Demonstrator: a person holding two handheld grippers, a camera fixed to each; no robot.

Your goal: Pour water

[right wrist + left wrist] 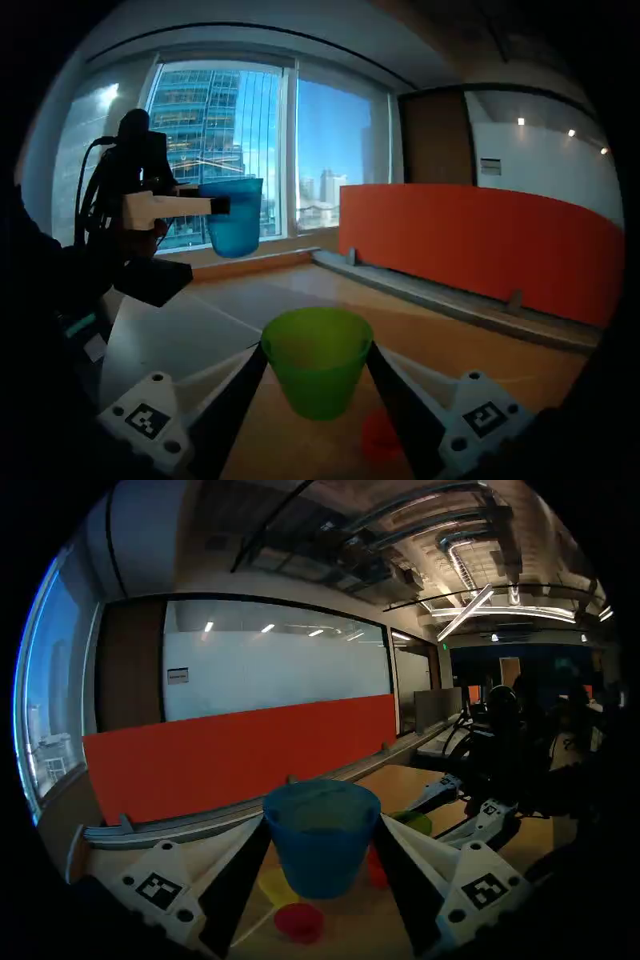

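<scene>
Left gripper (322,832) is clamped on a blue cup (322,860) up in the air by the window edge of the table (264,292), right gripper (318,360) is squeezing a green cup (318,384) low over it, and the wall sign (178,676) is too tiny to read.

Translucent plastic blue cup (322,840), matt plastic green cup (318,368), smooth wooden table (480,352)

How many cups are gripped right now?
2. A translucent blue plastic cup is held by the left gripper; a green plastic cup by the right gripper. More may be hidden.
</scene>
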